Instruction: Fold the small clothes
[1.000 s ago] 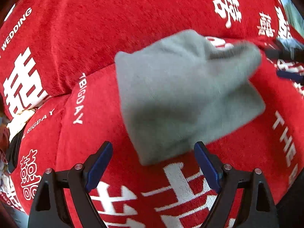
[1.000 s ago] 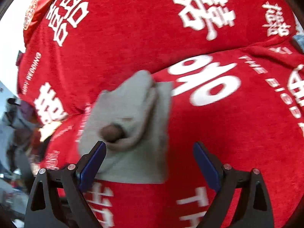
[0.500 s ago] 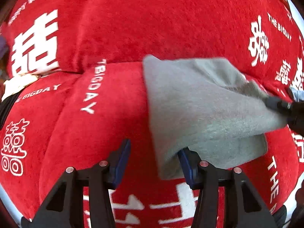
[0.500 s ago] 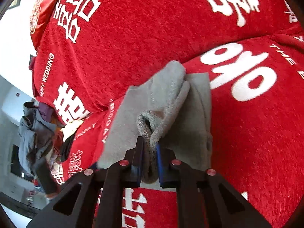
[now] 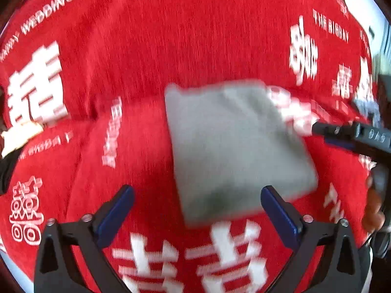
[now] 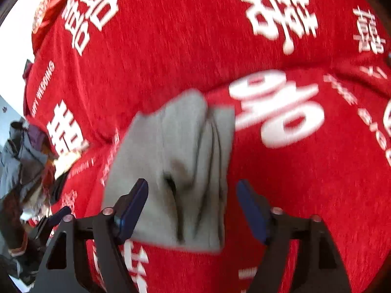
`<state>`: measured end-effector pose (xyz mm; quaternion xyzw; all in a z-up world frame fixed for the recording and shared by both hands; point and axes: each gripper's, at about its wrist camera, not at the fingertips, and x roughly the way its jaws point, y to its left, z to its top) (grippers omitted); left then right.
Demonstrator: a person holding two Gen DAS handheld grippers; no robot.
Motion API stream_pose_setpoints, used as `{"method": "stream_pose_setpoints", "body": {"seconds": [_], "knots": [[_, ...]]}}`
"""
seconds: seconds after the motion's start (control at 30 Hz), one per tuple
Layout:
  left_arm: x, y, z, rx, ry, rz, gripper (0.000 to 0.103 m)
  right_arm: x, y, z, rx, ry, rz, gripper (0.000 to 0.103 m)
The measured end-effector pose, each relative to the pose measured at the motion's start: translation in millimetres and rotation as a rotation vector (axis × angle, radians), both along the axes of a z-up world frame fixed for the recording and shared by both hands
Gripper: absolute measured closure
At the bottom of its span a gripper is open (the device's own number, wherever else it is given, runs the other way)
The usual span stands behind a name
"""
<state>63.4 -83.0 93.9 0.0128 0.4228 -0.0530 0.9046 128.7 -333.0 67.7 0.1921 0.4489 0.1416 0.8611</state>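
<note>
A folded grey garment [image 5: 234, 146] lies flat on the red sofa seat [image 5: 136, 151]. My left gripper [image 5: 195, 207] is open and empty, just in front of the garment's near edge. In the right wrist view the same grey garment [image 6: 180, 171] shows its stacked folded edges. My right gripper [image 6: 193, 205] is open and empty, its jaws standing either side of the garment's near end without holding it. The right gripper also shows at the right edge of the left wrist view [image 5: 352, 134].
The sofa is covered in red fabric with white characters; its backrest [image 5: 171, 36] rises behind the garment. A pile of other clothes [image 6: 22, 151] sits off the sofa's left end.
My right gripper was shut on the garment's folded edge half a second ago and has opened and let it go. My left gripper opened wider and drew back. The garment now lies flat.
</note>
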Motion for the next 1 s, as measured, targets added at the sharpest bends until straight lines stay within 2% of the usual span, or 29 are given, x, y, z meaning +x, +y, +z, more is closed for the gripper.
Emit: {"method": "stream_pose_setpoints", "body": {"seconds": [0.03, 0.13, 0.23, 0.27, 0.33, 0.37, 0.43, 0.5, 0.57, 0.63, 0.67, 0.7, 0.77, 0.8, 0.87, 0.9, 0.97, 1.0], "knots": [[7, -6, 3, 0.01, -0.013, -0.004, 0.0, 10, 2, 3, 0.023, -0.008, 0.017, 0.024], [33, -23, -12, 0.053, 0.029, -0.018, 0.0, 37, 14, -5, 0.068, 0.032, 0.059, 0.024], [49, -31, -36, 0.101, 0.076, -0.001, 0.0, 65, 22, -22, 0.002, 0.061, 0.037, 0.026], [57, -29, -50, 0.085, 0.124, 0.01, 0.0, 76, 25, -29, -0.02, 0.069, 0.039, 0.031], [64, -25, -70, 0.008, 0.212, 0.001, 0.0, 92, 38, -44, -0.038, 0.105, 0.1, 0.065], [64, -26, -79, -0.037, 0.253, -0.007, 0.0, 99, 49, -51, -0.07, 0.128, 0.153, 0.087], [60, -27, -82, -0.053, 0.248, -0.012, 0.0, 99, 56, -44, -0.117, 0.083, 0.19, 0.087], [58, -33, -80, -0.062, 0.248, -0.032, 0.0, 97, 44, -32, -0.096, 0.013, 0.173, 0.088], [59, -41, -82, -0.055, 0.256, -0.051, 0.0, 105, 28, -44, -0.07, 0.043, 0.123, 0.088], [59, -55, -85, 0.021, 0.246, -0.07, 0.0, 112, 25, -65, -0.064, 0.097, 0.138, 0.087], [59, -57, -84, 0.028, 0.243, -0.072, 0.0, 110, 26, -64, -0.072, 0.083, 0.143, 0.083], [59, -55, -83, 0.019, 0.248, -0.071, 0.0, 108, 26, -60, -0.083, 0.075, 0.141, 0.073], [58, -43, -79, -0.03, 0.277, -0.062, 0.0, 103, 22, -51, -0.085, 0.093, 0.125, 0.063], [57, -36, -74, -0.051, 0.285, -0.049, 0.0, 101, 18, -45, -0.095, 0.079, 0.109, 0.062], [54, -25, -62, -0.067, 0.266, -0.023, 0.0, 83, 15, -26, -0.123, 0.01, 0.097, 0.056], [52, -22, -57, -0.063, 0.25, -0.012, 0.0, 75, 16, -18, -0.12, -0.022, 0.105, 0.046], [51, -16, -47, -0.047, 0.205, 0.009, 0.0, 54, 29, -3, -0.104, -0.09, 0.153, 0.035], [51, -15, -46, -0.039, 0.195, 0.016, 0.0, 46, 35, 0, -0.115, -0.11, 0.18, 0.033]]}}
